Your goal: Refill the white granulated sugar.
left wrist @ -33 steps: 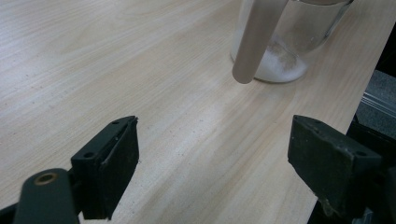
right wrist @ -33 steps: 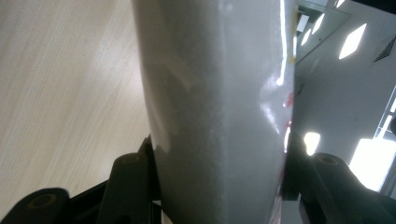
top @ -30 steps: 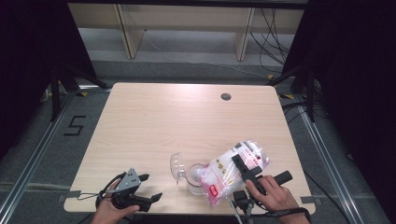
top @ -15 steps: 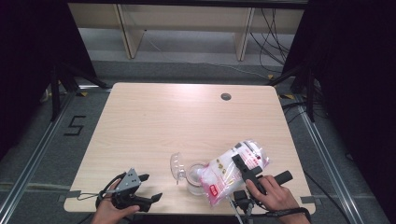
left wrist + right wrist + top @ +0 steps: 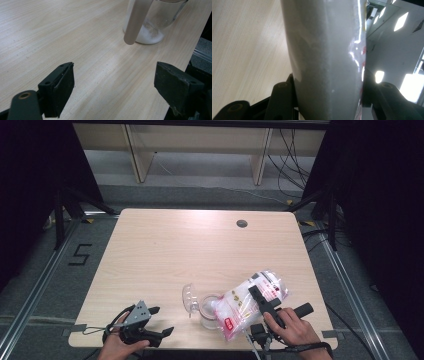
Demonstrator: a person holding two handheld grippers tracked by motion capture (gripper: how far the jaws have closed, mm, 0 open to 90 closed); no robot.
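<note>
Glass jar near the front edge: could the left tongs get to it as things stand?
Probably yes. The left tongs stand open, and bare table lies between them and the glass jar. The bag tips over it from the other side.

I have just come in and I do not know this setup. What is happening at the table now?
A person works at the wooden table with a gripper in each hand. The right gripper is shut on a clear bag of white powder, tilted with one end over a glass jar. The jar already holds some white powder at its bottom. The left gripper rests open near the front edge, holding nothing.
</note>
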